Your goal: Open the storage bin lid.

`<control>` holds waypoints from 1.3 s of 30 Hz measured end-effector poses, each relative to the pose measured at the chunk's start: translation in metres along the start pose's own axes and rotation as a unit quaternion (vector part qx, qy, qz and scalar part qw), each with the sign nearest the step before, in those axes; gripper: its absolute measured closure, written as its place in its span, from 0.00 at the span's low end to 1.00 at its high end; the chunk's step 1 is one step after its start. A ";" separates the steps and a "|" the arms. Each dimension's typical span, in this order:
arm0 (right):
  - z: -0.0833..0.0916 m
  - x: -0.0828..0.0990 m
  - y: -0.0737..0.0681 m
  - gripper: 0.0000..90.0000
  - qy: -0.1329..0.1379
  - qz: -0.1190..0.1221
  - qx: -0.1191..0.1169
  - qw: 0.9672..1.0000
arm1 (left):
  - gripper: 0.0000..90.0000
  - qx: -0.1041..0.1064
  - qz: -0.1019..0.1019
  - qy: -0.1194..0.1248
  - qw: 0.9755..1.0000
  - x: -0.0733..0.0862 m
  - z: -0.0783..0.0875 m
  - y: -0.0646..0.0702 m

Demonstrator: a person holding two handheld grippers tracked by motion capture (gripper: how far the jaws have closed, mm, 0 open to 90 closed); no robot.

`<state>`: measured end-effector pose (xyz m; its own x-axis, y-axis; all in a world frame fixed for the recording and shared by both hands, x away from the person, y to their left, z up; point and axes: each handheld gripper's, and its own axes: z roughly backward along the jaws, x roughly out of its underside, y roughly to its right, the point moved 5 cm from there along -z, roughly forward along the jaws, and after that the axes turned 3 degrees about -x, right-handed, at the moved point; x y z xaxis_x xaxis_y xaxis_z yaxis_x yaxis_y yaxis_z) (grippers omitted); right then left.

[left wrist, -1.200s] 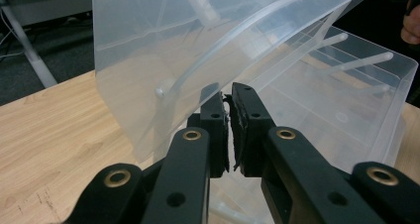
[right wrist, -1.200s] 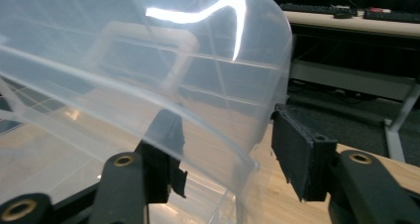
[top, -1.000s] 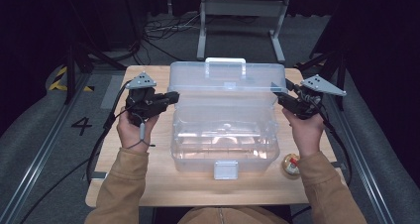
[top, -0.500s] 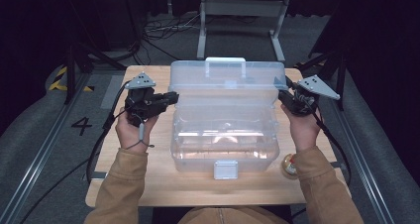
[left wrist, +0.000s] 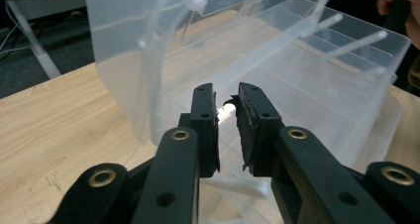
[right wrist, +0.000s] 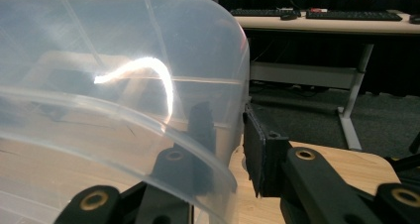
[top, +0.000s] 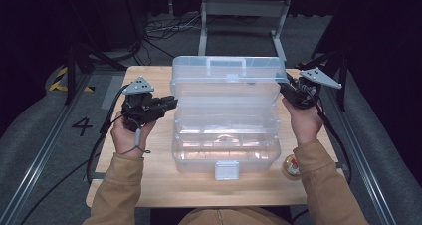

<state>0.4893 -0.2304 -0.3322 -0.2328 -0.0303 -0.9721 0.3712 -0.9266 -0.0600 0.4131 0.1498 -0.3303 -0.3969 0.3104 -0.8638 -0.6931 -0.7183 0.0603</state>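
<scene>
Clear plastic box sits mid-table, latch at the near edge facing the person. Lid stands raised at the far side, handle on top, and stepped trays show between lid and base.

Near right corner of the table: a small round jar, just beside the box, apart from both hands.

Left claw is held at the box's left side, level, pointing at the tray edge. In the left gripper view its jaws stand a narrow gap apart and have just been opening. A thin white plastic bar of the tray linkage lies in the gap. Whether the pads touch it, cannot tell; they do not look pressed on it.

Right claw is at the box's right side, farther back, by the end of the lid. In the right gripper view the lid's curved wall passes between the jaws: one jaw is seen through the plastic, inside the wall, the other outside it. Jaws have just been closing. Outer pad sits very near the wall's edge; contact cannot be confirmed.

Both sleeves are tan. Cables trail from each claw off the table sides. Beyond the table: grey floor, a metal frame, loose cables.
</scene>
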 end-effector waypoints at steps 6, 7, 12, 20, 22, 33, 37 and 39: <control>-0.006 -0.004 0.003 0.83 -0.003 -0.010 -0.006 1.000 | 0.81 0.024 -0.018 -0.012 0.999 0.006 0.008 0.012; -0.006 -0.005 0.003 0.83 -0.005 -0.010 -0.007 1.000 | 0.81 0.025 -0.023 -0.015 0.999 0.007 0.010 0.015; -0.008 -0.008 0.004 0.84 -0.004 -0.007 -0.004 1.000 | 0.79 0.033 -0.044 -0.028 0.998 0.014 0.014 0.028; -0.011 -0.011 0.003 0.87 -0.006 0.030 0.022 0.999 | 0.78 0.048 -0.076 -0.064 0.994 0.029 0.008 0.048; -0.012 -0.011 0.003 0.88 -0.005 0.031 0.023 0.999 | 0.78 0.053 -0.077 -0.070 0.993 0.032 0.006 0.051; -0.016 -0.013 0.006 0.87 -0.007 0.041 0.019 0.999 | 0.75 0.079 -0.098 -0.106 0.986 0.045 -0.008 0.064; -0.016 -0.013 0.006 0.87 -0.008 0.042 0.017 0.999 | 0.75 0.092 -0.109 -0.127 0.982 0.053 -0.017 0.072; -0.016 -0.013 0.005 0.87 -0.008 0.042 0.017 0.999 | 0.75 0.099 -0.122 -0.141 0.977 0.057 -0.023 0.076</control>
<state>0.5087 -0.2291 -0.3240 -0.2161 -0.1140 -0.9697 0.3590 -0.9329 0.0297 0.3517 0.0991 -0.3862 -0.3355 0.6372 -0.6938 -0.8795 -0.4757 -0.0116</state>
